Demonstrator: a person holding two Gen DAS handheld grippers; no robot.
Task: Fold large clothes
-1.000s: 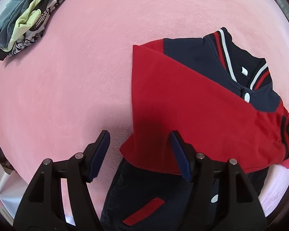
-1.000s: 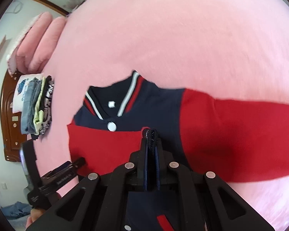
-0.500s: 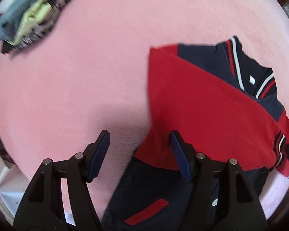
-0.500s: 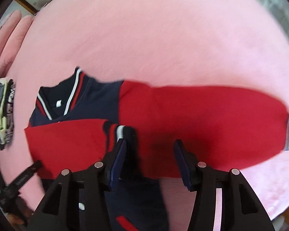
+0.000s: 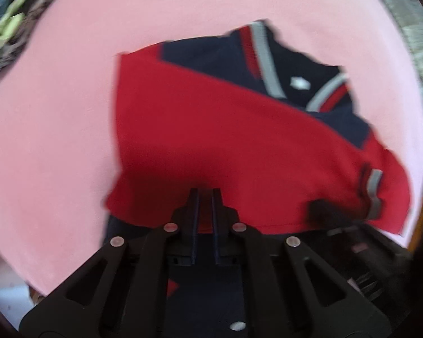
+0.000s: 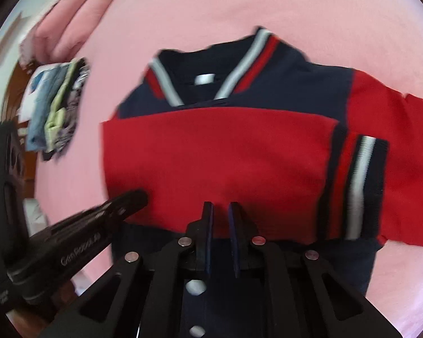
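Red fleece is filling the left wrist view: one sleeve (image 5: 239, 146) of the jacket (image 5: 282, 64) is lying folded across the navy chest, its striped cuff (image 5: 373, 194) ending at the right, all of it resting on the pink bedspread (image 5: 56, 112). The left gripper (image 5: 205, 194) is pointing down at the lower edge of that sleeve; its jaws have just been closing and are now standing nearly together, with only a thin slot between them. Whether any cloth is caught in that slot I cannot tell, since blur is smearing the tips. A pile of folded clothes (image 5: 11, 25) is sitting at the far left.

Turning to the right wrist view, the jacket is lying collar (image 6: 208, 64) away from the camera, the folded sleeve is crossing the front, and the other red sleeve (image 6: 394, 129) is stretching out to the right, not yet folded. The right gripper (image 6: 220, 207) is hovering over the same lower edge, near the cuff; its jaws have also just been closing to a narrow gap, and nothing is visibly pinched. The left gripper is reaching in from the left beside it.

To do this step well, I judge both grippers should be pressing the folded sleeve flat and straight along the body's edge, smoothing outward, before the second sleeve is taken.
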